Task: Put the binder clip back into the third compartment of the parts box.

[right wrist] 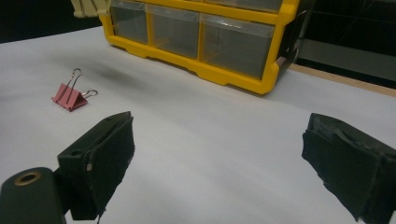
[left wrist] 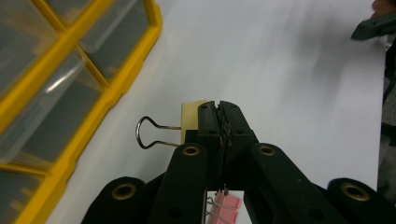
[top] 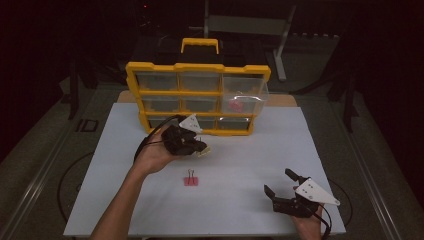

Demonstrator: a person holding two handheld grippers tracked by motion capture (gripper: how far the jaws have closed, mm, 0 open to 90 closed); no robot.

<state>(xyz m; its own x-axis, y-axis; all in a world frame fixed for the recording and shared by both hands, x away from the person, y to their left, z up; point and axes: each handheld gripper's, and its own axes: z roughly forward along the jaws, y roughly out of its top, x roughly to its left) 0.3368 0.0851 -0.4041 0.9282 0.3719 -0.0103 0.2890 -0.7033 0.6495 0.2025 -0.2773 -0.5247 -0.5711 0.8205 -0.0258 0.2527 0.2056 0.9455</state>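
Note:
My left gripper [top: 201, 148] is held above the white table [top: 125, 190], in front of the yellow drawer organizer [top: 197, 67]. In the left gripper view its jaws [left wrist: 219, 106] are shut on a cream binder clip [left wrist: 192, 120], whose wire loop sticks out to the side. A pink binder clip [top: 190, 180] lies on the table below it, also seen as the pink binder clip [right wrist: 70, 97] in the right gripper view. My right gripper [top: 279, 182] rests low at the front right, open, with nothing between its jaws [right wrist: 219, 140].
The organizer [right wrist: 201, 70] stands upright at the back centre with clear drawers. Its right-hand drawer [top: 247, 97] is pulled out and holds something pink [top: 235, 106]. A dark floor and metal stands surround the table.

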